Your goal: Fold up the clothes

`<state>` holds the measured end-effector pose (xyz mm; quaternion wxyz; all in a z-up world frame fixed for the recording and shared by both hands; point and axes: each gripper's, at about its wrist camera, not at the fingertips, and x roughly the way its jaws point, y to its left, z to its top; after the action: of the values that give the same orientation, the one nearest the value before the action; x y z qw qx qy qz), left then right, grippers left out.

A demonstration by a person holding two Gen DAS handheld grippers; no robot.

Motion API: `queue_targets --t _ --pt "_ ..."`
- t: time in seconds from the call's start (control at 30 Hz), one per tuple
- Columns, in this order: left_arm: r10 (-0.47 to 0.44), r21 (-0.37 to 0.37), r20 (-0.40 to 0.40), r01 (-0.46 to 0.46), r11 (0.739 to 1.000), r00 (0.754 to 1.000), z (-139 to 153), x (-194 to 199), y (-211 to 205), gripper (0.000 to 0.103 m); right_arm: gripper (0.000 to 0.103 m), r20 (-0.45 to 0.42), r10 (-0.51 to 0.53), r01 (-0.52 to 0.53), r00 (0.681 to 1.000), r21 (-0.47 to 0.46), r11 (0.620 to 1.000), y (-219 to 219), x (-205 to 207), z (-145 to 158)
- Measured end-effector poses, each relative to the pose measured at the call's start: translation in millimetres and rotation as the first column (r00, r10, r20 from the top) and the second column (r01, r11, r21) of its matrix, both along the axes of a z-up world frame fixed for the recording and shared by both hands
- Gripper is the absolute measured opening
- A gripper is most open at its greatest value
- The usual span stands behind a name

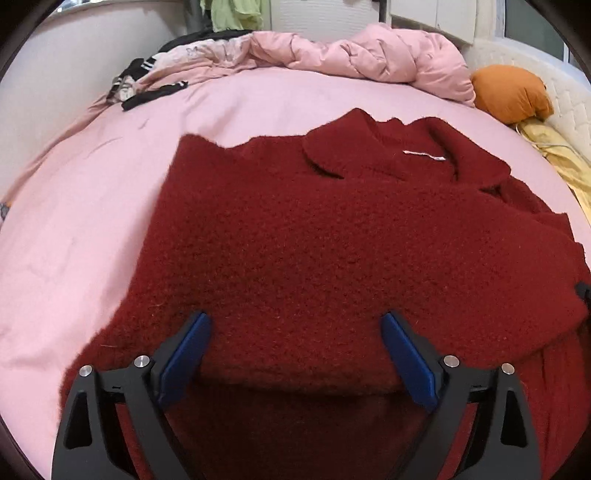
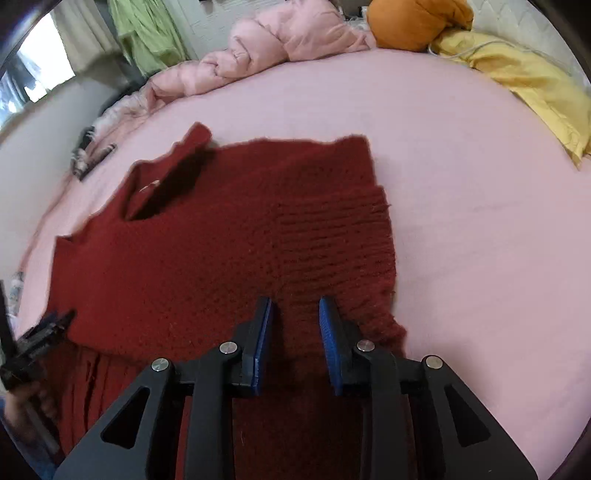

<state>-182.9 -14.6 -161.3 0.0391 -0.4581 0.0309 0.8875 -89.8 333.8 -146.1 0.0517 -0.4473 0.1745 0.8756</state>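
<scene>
A dark red knitted sweater (image 1: 314,240) lies on the pink bed sheet (image 1: 92,221), folded, with its collar and white label (image 1: 424,155) at the far side. My left gripper (image 1: 295,319) stands wide open over the sweater's near folded edge, its blue pads apart from the cloth. In the right wrist view the sweater (image 2: 221,240) spreads to the left, its ribbed hem on the right. My right gripper (image 2: 296,302) is just above the near edge by that hem, open a little, with no cloth pinched between the pads. The left gripper (image 2: 48,332) shows at the left edge, held by a hand (image 2: 22,410).
A crumpled pink duvet (image 1: 369,51) lies across the far side of the bed. An orange pillow (image 1: 509,92) and a yellow cloth (image 1: 565,158) sit at the right. Black and white clothes (image 1: 147,81) lie far left. A green garment (image 2: 147,33) hangs behind.
</scene>
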Motion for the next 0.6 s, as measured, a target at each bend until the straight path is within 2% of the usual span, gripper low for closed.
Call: queue_targets --t 0.07,0.13,0.17,0.2,0.27,0.3,0.37,0.47,0.5,0.57,0.6 --pt "0.009 0.021 -0.027 -0.009 1.000 1.000 10.8 5.2 -2.9 0.094 0.027 -0.011 -0.004 0.004 1.000 -0.001 1.000 -2.9 -0.4 8.8" --pt "0.012 0.050 -0.066 -0.009 0.999 0.998 17.9 12.6 -6.6 0.094 0.027 -0.084 -0.006 0.003 0.996 -0.045 0.999 -1.4 9.0 19.9" --pt "0.008 0.027 -0.042 -0.007 1.000 0.999 9.4 11.6 -7.7 0.094 0.027 -0.116 -0.013 0.007 0.993 -0.054 0.999 0.0 12.5 20.7" --pt "-0.003 0.018 -0.022 0.003 1.000 1.000 -0.7 9.8 -9.1 0.098 0.027 -0.108 -0.025 0.021 0.994 -0.038 0.999 0.2 14.4 17.0" --pt "-0.011 0.023 -0.006 0.011 1.000 1.000 -10.2 6.3 -12.0 0.102 0.027 -0.015 -0.005 0.004 1.000 -0.052 0.999 -1.5 2.4 -8.5" --pt "-0.015 0.014 0.011 0.015 1.000 1.000 -7.7 3.6 -10.6 0.102 0.027 -0.042 -0.003 0.001 0.999 -0.045 0.999 -4.6 4.5 -11.9" --pt "-0.038 -0.002 0.039 0.038 0.999 0.999 0.5 0.3 -8.8 0.101 0.027 -0.041 0.016 -0.019 0.999 -0.068 0.997 -3.9 6.6 -1.1" --pt "-0.086 0.051 0.055 0.083 0.995 0.995 22.7 16.5 -17.5 0.100 0.027 -0.039 0.044 -0.048 0.998 -0.104 0.993 -2.9 9.8 15.1" --pt "-0.105 0.078 0.069 0.100 0.992 0.992 27.7 25.5 -24.3 0.100 0.027 -0.039 0.057 -0.062 0.998 -0.142 0.988 1.9 15.8 20.8" --pt "-0.135 0.145 0.128 0.116 0.983 0.982 37.4 45.7 -45.5 0.100 0.027 0.023 0.106 -0.099 0.994 -0.213 0.972 11.9 29.3 28.6" --pt "-0.142 0.178 0.163 0.113 0.978 0.976 41.9 56.8 -56.7 0.100 0.027 0.088 0.116 -0.093 0.989 -0.226 0.970 15.7 37.4 29.0"
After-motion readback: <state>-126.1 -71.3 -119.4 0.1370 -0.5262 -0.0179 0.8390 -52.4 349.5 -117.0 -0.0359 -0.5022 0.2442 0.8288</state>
